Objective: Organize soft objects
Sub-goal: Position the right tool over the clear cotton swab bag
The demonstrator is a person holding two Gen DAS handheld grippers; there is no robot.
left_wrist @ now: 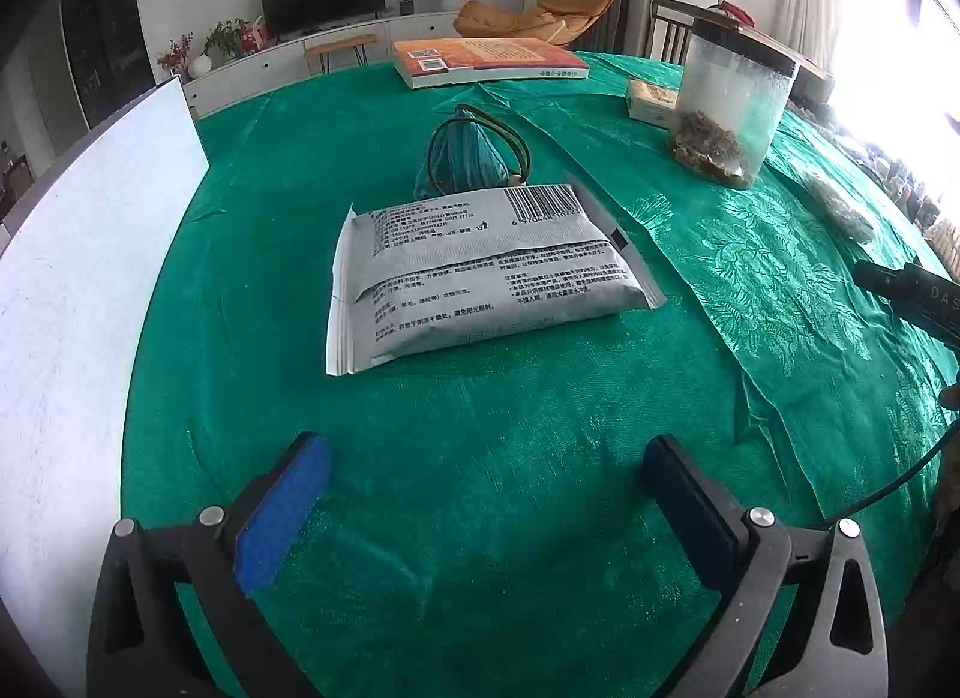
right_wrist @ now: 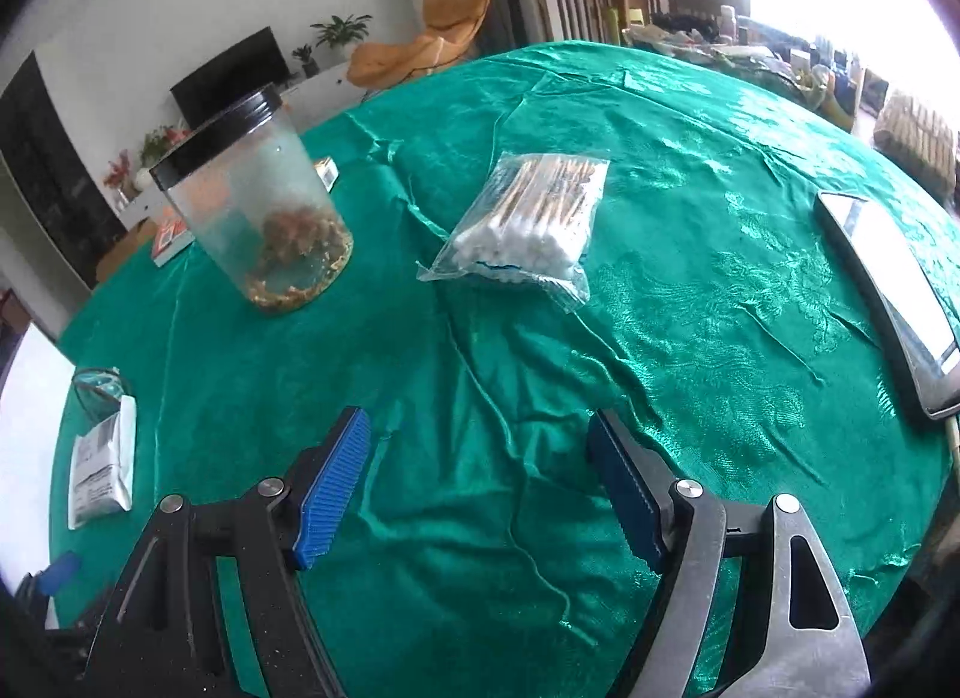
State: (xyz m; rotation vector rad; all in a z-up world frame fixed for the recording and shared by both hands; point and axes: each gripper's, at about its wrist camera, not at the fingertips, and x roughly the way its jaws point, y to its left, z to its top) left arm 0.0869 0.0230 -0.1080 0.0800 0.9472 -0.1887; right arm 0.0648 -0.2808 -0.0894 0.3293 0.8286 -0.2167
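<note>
Beyond my left tongs (left_wrist: 486, 509), on the green-clothed surface (left_wrist: 480, 428), lies a grey wipes packet (left_wrist: 486, 266), flat, barcode side up, printed text facing me. I take this packet as my landmark. My left tongs hang short of its near edge, spread wide, nothing between the blue pads (left_wrist: 282, 518); they touch neither packet nor cloth that I can confirm.

Just behind the packet sits a teal pouch (left_wrist: 465, 149) with a dark cord looped over it, touching or nearly touching the packet's far edge; I cannot tell which. Farther behind the packet, at the surface's far rim, an orange book (left_wrist: 486, 59) lies flat. Behind and right of the packet stands a clear jar (left_wrist: 729, 104), upright, black lid on, brownish matter at its bottom. A white board (left_wrist: 84, 254) stands left of the packet.

My right tongs (right_wrist: 480, 488) are well right of the packet, likewise spread apart and holding nothing. Ahead of them lies a clear bag of cotton swabs (right_wrist: 528, 224), flat on the cloth, apart from the pads. A phone (right_wrist: 888, 296) lies farther right still, screen up.
</note>
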